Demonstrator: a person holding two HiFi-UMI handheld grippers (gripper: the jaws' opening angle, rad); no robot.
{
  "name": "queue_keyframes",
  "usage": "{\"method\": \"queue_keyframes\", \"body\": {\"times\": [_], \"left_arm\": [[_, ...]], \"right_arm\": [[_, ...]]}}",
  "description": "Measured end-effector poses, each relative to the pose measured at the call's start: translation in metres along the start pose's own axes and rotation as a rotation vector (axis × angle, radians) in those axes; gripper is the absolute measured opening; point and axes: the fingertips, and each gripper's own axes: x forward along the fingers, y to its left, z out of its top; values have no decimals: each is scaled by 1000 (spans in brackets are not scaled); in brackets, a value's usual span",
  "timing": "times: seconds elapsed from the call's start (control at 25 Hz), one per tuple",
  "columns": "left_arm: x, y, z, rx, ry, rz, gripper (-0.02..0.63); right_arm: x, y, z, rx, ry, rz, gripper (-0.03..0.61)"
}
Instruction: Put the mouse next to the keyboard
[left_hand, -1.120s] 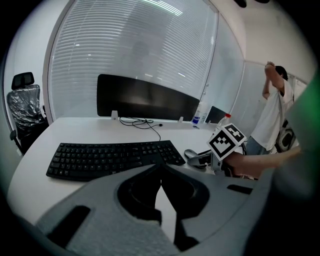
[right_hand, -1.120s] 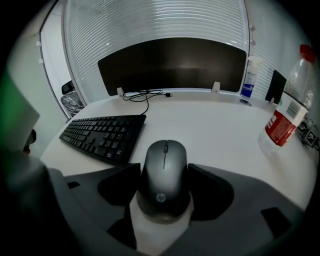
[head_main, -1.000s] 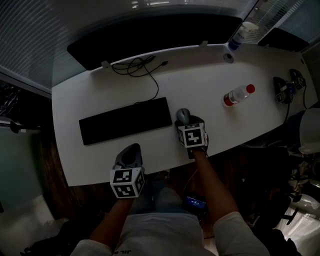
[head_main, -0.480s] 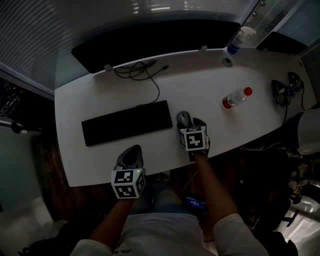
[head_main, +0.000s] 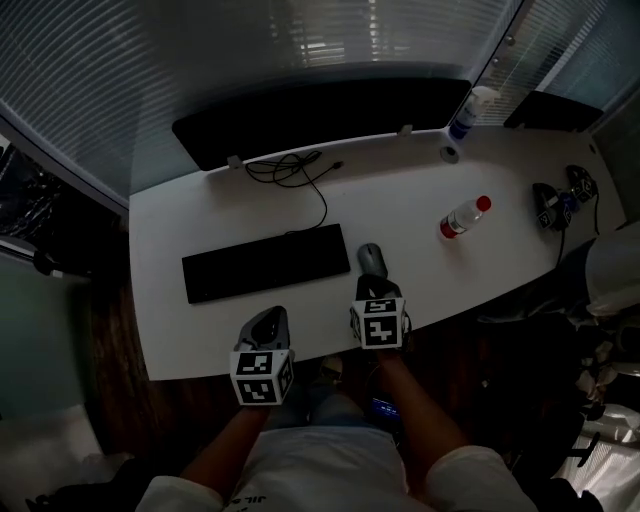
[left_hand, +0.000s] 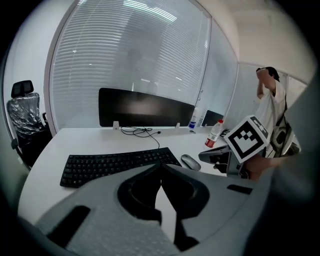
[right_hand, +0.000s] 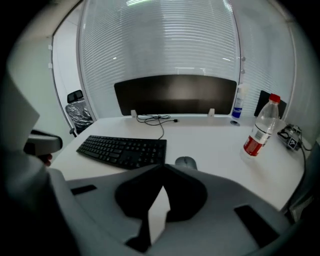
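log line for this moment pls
mouse: on table, right of keyboard | right gripper: shut, empty | left gripper: shut, empty

Mouse (head_main: 371, 259) just right of keyboard (head_main: 265, 262), bottle (head_main: 465, 217) farther right

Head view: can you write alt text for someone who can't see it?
Seen from above, a grey mouse lies on a white desk just right of a black keyboard. The left gripper and right gripper are held at the desk's near edge, jaws shut and empty; a bottle stands farther right.
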Motion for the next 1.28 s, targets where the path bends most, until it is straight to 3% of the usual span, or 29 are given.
{"method": "queue_keyframes", "body": {"times": [0.28,0.52,1.28], "left_arm": [[-60,4,6,32,-34,-16,5],[-82,11,-5,6,-33,-24,5],[-114,35,-5,-20,-97,11,5]], "right_arm": [[-54,80,-8,10,-23,129,5],[-94,125,-5,-4,-64,168,5],[-113,185,-9,-76,-76,230,5]]}}
